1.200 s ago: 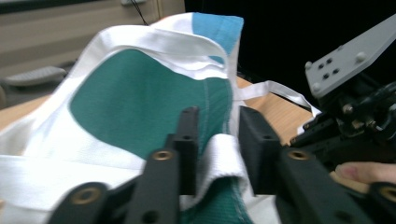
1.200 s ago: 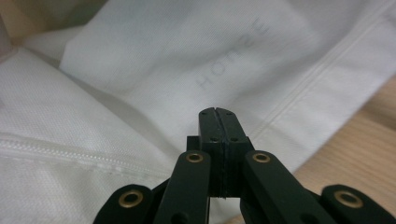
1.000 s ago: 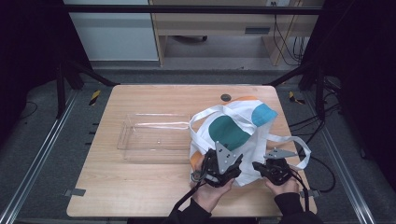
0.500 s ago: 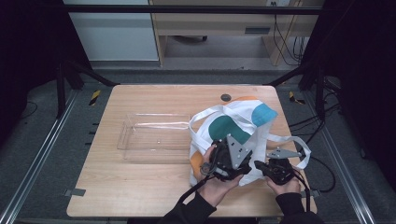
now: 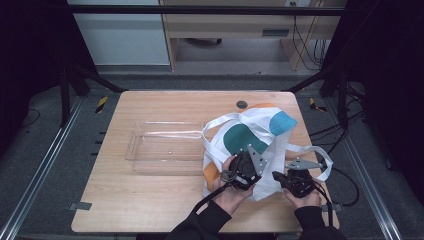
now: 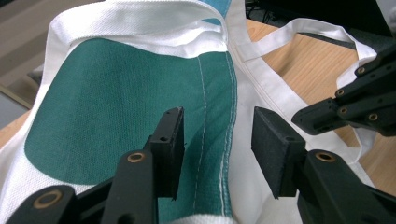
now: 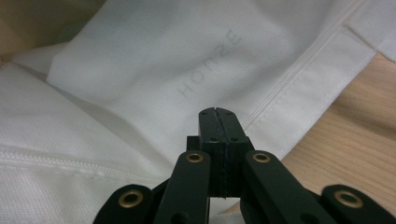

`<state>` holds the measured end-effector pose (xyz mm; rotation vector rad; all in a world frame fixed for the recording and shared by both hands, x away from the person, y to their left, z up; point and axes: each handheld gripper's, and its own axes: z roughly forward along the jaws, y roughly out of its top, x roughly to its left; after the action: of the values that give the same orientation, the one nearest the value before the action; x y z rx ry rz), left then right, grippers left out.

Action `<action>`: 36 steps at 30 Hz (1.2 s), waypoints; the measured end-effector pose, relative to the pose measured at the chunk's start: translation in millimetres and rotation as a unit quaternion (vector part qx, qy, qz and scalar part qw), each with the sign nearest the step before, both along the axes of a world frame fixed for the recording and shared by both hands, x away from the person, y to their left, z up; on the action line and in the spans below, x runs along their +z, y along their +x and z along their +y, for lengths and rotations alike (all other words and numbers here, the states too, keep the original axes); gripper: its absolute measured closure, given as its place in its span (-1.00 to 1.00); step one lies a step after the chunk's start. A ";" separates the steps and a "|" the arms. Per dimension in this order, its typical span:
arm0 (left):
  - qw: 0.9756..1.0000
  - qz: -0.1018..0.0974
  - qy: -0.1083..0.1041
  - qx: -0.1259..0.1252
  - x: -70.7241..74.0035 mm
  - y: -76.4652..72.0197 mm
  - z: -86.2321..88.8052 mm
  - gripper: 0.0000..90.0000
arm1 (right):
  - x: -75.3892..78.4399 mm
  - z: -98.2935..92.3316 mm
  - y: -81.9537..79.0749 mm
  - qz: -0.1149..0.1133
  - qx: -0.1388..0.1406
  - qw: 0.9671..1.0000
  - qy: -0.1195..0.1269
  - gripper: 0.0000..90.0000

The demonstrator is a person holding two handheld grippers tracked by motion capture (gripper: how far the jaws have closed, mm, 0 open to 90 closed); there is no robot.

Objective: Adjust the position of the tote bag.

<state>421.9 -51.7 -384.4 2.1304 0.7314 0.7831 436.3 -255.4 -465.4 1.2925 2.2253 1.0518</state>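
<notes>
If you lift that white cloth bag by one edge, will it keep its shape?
Probably not. The bag lies crumpled, its handle loosely looped, so it would likely droop. The woven cloth looks rough, so probably not slippery.

A laboratory recording bay: a wooden tabletop (image 5: 165,200) stands inside a black metal frame (image 5: 210,9) with dark curtains at either side, floor rails (image 5: 37,172) beneath, loose cables (image 5: 300,37) trailing past a workbench (image 5: 225,27) behind.
</notes>
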 end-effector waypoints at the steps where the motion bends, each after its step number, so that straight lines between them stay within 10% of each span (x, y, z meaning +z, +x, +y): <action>1: 1.000 -0.005 0.005 0.003 0.2 -0.8 -0.2 0.34 | 0.4 -0.5 0.0 -0.002 0.001 1.000 0.001 1.00; 7: 1.000 -0.005 -0.011 0.009 6.6 2.1 6.9 0.87 | 5.8 -2.5 0.5 -0.025 -0.002 1.000 0.011 1.00; 21: 0.989 -0.034 -0.143 0.007 25.7 1.8 33.8 0.94 | 24.5 10.8 15.2 -0.089 -0.011 0.995 0.052 0.22; 36: 0.983 -0.063 -0.171 0.011 28.3 -1.7 42.7 0.94 | 28.9 50.9 23.2 -0.091 -0.023 0.994 0.053 -0.43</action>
<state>420.2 -9.0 -356.1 1.7524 0.7634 0.7367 459.5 -204.5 -436.5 1.2308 2.0193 1.2329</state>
